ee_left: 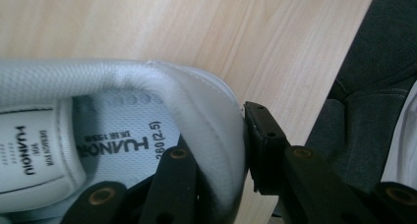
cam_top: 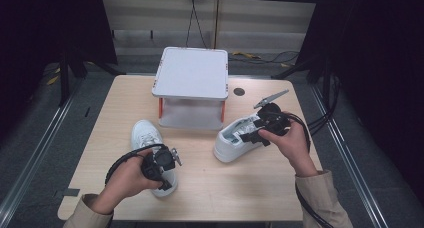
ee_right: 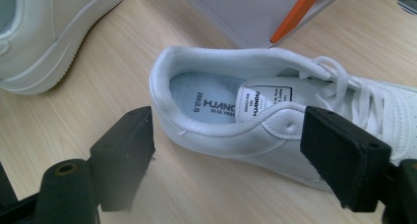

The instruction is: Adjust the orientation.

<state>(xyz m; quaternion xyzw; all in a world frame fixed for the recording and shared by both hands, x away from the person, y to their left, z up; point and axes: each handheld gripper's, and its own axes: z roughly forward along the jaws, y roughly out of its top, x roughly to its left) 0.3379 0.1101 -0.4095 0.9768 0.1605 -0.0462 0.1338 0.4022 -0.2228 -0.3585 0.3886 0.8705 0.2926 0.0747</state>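
Two white sneakers lie on the wooden table (cam_top: pixel 225 188). The left shoe (cam_top: pixel 145 133) points away from me, and my left gripper (cam_top: pixel 165 180) sits at its heel. In the left gripper view, one jaw is inside the shoe on the printed insole (ee_left: pixel 123 140) and the other presses the outside of the padded heel collar (ee_left: pixel 211 111), so the left gripper (ee_left: pixel 216 135) is shut on the heel. The right shoe (cam_top: pixel 232 143) lies at an angle at the right. Just above its heel opening (ee_right: pixel 221 126), my right gripper (ee_right: pixel 231 155) (cam_top: pixel 252 133) hovers with jaws wide open, touching nothing.
A white stand (cam_top: pixel 192 73) with orange legs (ee_right: pixel 295 13) rises at the back middle of the table, close behind both shoes. A small dark round hole (cam_top: pixel 239 92) sits to its right. Cables trail from both grippers. Dark floor and rails surround the table.
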